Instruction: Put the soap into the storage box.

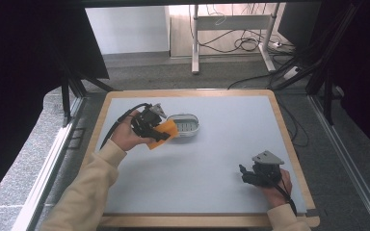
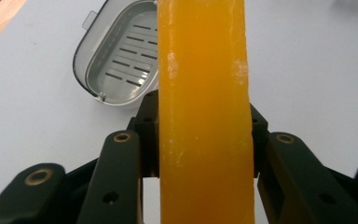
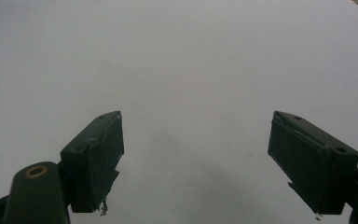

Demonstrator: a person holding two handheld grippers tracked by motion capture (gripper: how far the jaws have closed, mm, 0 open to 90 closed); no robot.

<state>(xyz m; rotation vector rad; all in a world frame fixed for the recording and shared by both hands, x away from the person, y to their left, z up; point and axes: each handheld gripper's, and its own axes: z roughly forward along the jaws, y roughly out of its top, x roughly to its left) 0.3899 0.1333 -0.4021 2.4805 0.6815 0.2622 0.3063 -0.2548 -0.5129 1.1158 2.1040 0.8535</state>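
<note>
Two hand-held grippers over a grey table (image 1: 221, 159), one carrying soap.

Nearest, well apart from the soap dish (image 1: 185, 125), the right gripper (image 1: 246, 174) has its jaws spread wide, grasping nothing. Just beside the dish, the left gripper (image 1: 166, 132) is clenched around an orange soap bar (image 2: 204, 116).

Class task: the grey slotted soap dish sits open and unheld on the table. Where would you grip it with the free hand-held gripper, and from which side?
Grip the soap dish by its thin raised rim on the long near side, coming from above with the open right hand-held gripper. The rim is narrow enough to pinch; the left hand-held gripper and its orange soap bar crowd the dish's left end.
</note>
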